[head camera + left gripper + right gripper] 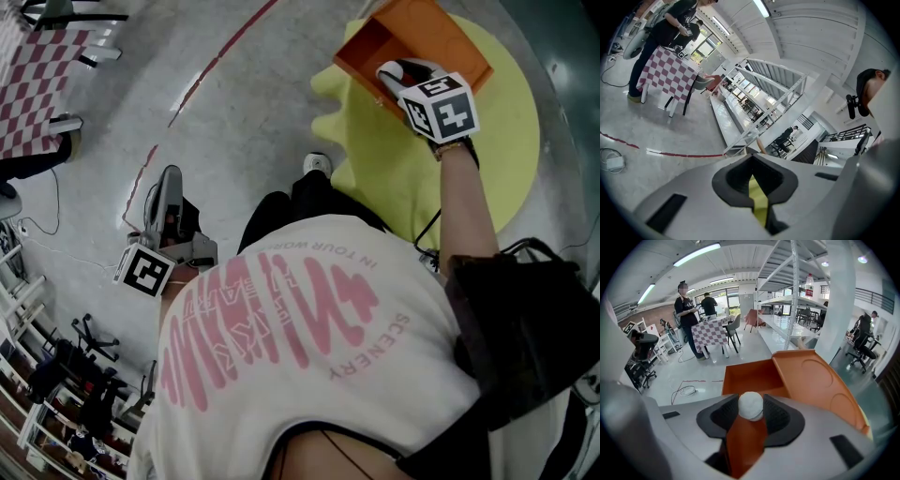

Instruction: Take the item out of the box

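An orange box (pixel 441 37) lies open on a yellow mat (pixel 506 141) on the floor, its lid (pixel 820 380) folded out to the right. My right gripper (pixel 401 73) reaches down into the box. In the right gripper view a small white ball (pixel 751 405) sits between the two dark pads (pixel 724 416), which touch it on both sides, so my right gripper (pixel 751 411) is shut on it. My left gripper (pixel 169 187) hangs at the person's left side, away from the box, pointing over the bare floor. Its jaws (pixel 757 190) stand shut with nothing in them; only a yellow sliver shows through.
A table with a red-checked cloth (pixel 37 84) stands at the far left, with a person (pixel 686 310) beside it. A red line (pixel 216 56) crosses the grey floor. A cable (pixel 686 391) lies near the box. White shelving (pixel 792 301) rises behind it. A black bag (pixel 525 319) hangs at the person's right.
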`<state>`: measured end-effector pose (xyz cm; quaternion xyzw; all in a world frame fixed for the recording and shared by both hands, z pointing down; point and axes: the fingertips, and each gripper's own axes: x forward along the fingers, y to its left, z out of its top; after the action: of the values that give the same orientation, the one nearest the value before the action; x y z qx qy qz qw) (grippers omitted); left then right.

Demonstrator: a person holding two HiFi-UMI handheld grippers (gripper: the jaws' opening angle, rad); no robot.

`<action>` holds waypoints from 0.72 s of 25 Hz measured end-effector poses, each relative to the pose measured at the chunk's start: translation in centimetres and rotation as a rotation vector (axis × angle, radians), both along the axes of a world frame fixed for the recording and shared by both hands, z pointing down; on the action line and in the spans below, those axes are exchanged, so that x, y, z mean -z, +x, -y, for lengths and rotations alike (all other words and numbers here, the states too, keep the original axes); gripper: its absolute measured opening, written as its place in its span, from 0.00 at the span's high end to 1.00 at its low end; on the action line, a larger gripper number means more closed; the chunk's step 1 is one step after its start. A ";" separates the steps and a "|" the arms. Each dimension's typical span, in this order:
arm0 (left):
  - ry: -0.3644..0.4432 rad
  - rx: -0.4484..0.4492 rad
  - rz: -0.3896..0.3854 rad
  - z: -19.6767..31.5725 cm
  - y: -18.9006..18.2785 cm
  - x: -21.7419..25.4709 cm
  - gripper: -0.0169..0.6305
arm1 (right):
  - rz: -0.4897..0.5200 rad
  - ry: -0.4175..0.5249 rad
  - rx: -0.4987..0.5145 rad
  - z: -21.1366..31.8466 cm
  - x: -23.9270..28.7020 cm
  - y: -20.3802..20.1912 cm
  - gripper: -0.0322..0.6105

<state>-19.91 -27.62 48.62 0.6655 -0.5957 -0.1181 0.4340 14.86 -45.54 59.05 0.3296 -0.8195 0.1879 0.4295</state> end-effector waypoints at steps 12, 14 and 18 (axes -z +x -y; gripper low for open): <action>-0.012 0.040 -0.033 -0.5 -0.6 -0.7 0.96 | 0.041 -0.021 -0.027 -0.3 -0.3 0.2 0.72; -0.009 0.055 -0.054 -0.5 -0.6 -0.7 0.96 | 0.027 -0.014 -0.011 -0.5 -0.3 0.3 0.72; -0.013 0.052 -0.039 -0.6 -0.6 -0.8 0.96 | 0.009 -0.005 0.004 -0.5 -0.6 0.3 0.72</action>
<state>-20.55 -27.05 49.45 0.6446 -0.6050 -0.1386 0.4465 15.20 -45.06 59.61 0.3260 -0.8216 0.1902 0.4272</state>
